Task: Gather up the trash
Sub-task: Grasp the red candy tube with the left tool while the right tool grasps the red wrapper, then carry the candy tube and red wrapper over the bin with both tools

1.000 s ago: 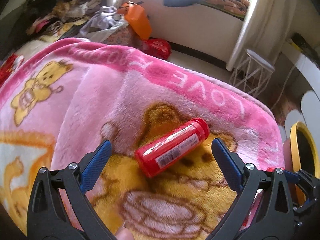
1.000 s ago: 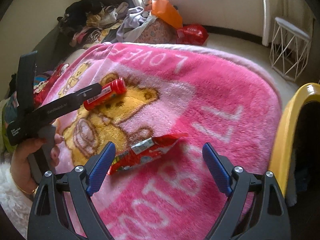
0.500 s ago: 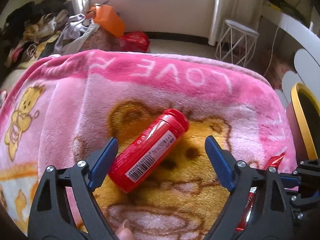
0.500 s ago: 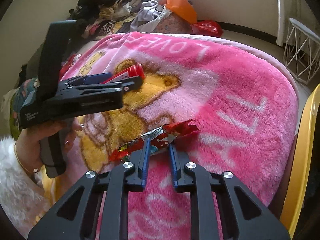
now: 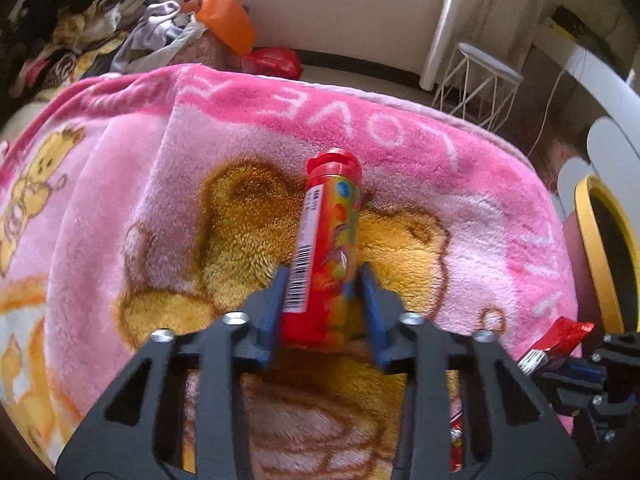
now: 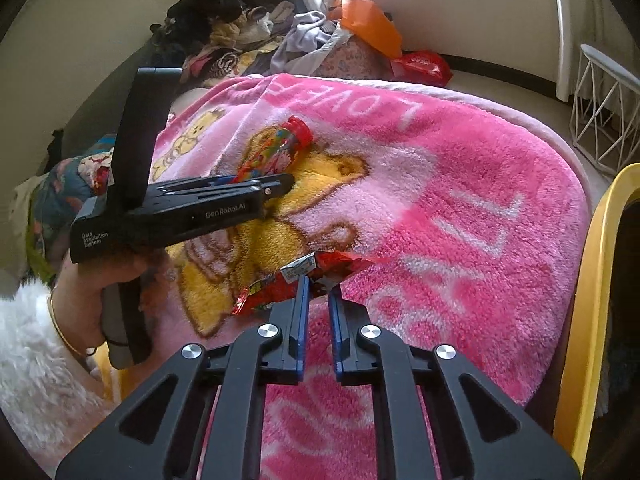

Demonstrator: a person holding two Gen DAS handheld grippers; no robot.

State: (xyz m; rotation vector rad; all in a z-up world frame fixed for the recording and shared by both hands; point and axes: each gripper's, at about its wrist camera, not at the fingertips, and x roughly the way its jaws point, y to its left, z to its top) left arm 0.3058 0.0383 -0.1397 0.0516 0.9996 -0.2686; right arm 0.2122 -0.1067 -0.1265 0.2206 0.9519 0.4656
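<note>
A red candy tube (image 5: 330, 240) with a red cap lies on the pink bear blanket (image 5: 160, 200). My left gripper (image 5: 322, 276) is shut on the tube's lower end, the cap pointing away. The tube (image 6: 276, 152) and the left gripper (image 6: 276, 184) also show in the right wrist view. A red candy wrapper (image 6: 296, 284) lies on the blanket. My right gripper (image 6: 318, 284) is shut on the wrapper's middle. The wrapper's end (image 5: 560, 340) shows in the left wrist view at the right.
A yellow-rimmed bin (image 6: 588, 300) stands at the blanket's right edge. A white wire stool (image 5: 480, 84) stands on the floor behind. Piled clothes (image 6: 240, 36), an orange bag (image 5: 224, 20) and a red bag (image 5: 272, 62) lie beyond the blanket's far edge.
My left gripper closed on the candy tube, which turned to point straight away. My right gripper stayed shut on the wrapper, having closed on it earlier.
</note>
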